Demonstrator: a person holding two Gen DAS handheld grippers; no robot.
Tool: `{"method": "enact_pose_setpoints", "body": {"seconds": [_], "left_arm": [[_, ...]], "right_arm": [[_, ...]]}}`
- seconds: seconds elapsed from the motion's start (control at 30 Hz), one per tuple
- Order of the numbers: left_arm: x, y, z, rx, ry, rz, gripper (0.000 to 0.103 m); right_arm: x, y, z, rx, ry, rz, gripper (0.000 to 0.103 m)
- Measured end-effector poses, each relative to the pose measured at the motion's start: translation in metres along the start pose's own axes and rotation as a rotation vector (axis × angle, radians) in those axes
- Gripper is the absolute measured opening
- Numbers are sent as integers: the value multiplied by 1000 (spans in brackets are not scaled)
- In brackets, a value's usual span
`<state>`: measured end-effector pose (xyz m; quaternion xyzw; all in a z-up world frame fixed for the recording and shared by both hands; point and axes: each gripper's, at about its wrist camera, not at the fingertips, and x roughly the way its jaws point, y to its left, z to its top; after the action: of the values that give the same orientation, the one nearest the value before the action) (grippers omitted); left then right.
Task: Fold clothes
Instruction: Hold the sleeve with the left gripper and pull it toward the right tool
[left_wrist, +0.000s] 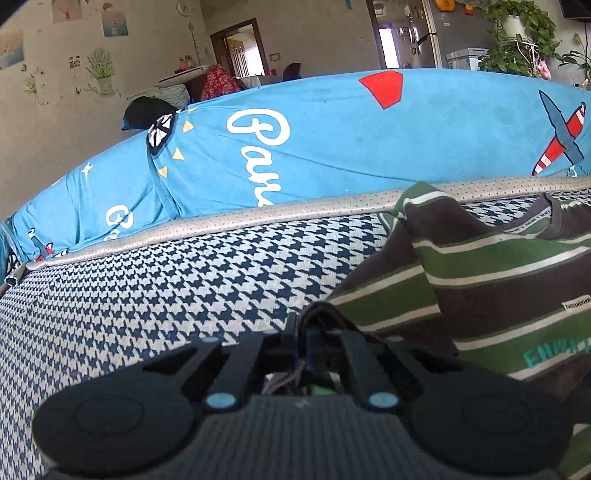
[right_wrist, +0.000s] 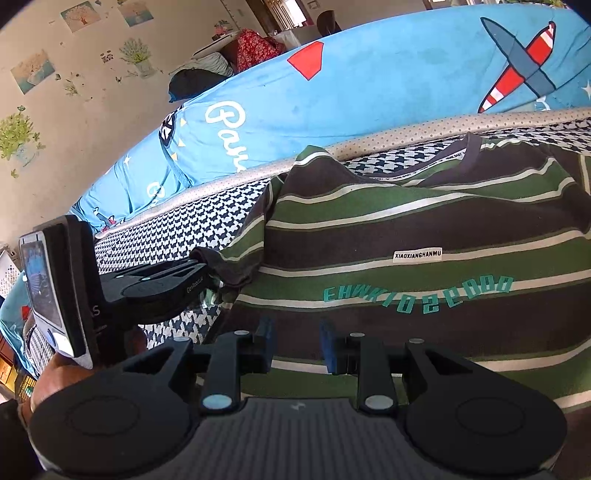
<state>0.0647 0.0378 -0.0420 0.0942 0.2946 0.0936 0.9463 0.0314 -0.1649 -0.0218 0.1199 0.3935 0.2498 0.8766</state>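
A green, brown and white striped T-shirt (right_wrist: 406, 229) lies on the houndstooth surface (left_wrist: 166, 288), collar toward the far edge, with teal lettering on it. It also shows in the left wrist view (left_wrist: 498, 280). My left gripper (left_wrist: 310, 332) is shut on the end of the shirt's left sleeve (right_wrist: 225, 266), lifting it slightly; the left gripper also shows in the right wrist view (right_wrist: 201, 264). My right gripper (right_wrist: 295, 343) is open, with blue pads either side of a gap, just above the shirt's lower part.
A grey dotted border (left_wrist: 221, 221) edges the surface at the far side. Behind it lies a large blue cushion (left_wrist: 332, 140) with white script and plane prints. A wall with stickers (left_wrist: 55, 92) is at the left.
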Motion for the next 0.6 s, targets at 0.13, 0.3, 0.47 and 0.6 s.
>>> {"method": "enact_pose_setpoints", "body": {"seconds": [0.13, 0.3, 0.47, 0.6], "left_arm": [[-1, 13, 4, -26, -27, 106, 3], [9, 38, 6, -103, 4, 184, 3], [17, 56, 3, -206, 75, 173, 11], [18, 76, -1, -337, 115, 150, 32]], "right_arm": [[0, -1, 0, 1, 0, -2, 26], [0, 1, 0, -12, -9, -6, 26], [0, 3, -1, -37, -8, -10, 26], [0, 2, -1, -38, -3, -14, 26]]}}
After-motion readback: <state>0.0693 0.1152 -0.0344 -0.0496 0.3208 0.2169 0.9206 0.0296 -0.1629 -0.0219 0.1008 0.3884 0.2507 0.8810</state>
